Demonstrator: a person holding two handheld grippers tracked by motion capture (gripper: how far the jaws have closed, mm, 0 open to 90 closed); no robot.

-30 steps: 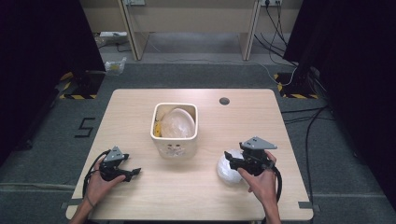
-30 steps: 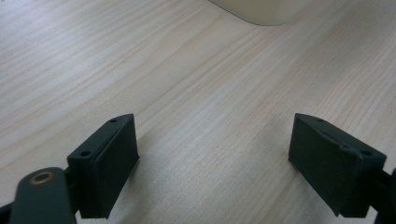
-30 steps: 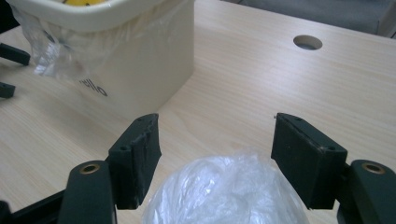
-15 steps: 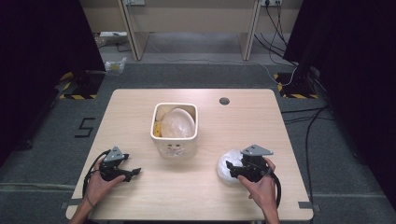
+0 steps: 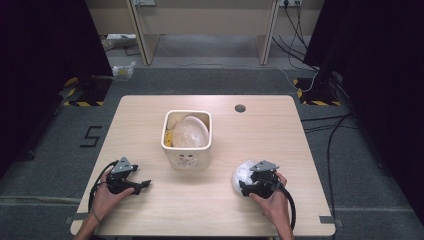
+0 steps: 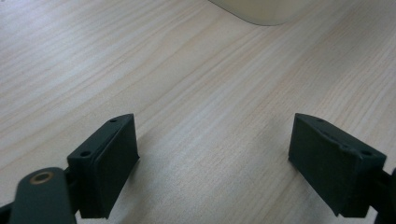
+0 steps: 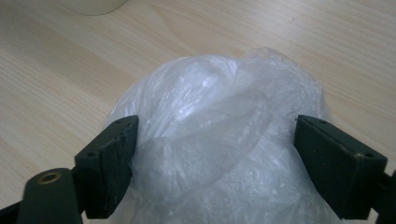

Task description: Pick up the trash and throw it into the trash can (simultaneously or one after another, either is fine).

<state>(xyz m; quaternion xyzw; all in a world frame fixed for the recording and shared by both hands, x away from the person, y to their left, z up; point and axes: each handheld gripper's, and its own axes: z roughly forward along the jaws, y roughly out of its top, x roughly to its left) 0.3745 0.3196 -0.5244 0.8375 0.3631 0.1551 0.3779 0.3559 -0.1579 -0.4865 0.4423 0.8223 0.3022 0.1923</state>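
plastic bag [image 7: 219,140], crumpled and translucent white, lies on the wooden table [image 5: 300,150] at its near right side, well apart from the cream bin [image 5: 187,145] that stands in the middle and already holds other wrapped things. we see our right gripper [image 5: 248,186] set down around the bag: in the right gripper view its jaws have just been opening and now stand wide on either side of the bundle, the left pad brushing loose film, the right pad just clear, so nothing is clamped. our left gripper [image 6: 215,158] rests near the table's left front corner, jaws spread over bare wood with nothing between them.

we judge that the risk lies in the bag itself. it is slack and slippery, so if we close on the outer film alone, the fold may slide out or the bundle may sag and drop on the way to the bin. closing too high could pinch only a loose flap. the bin is already quite full, so a hasty drop might leave the bag perched on top and let it roll back onto the table.
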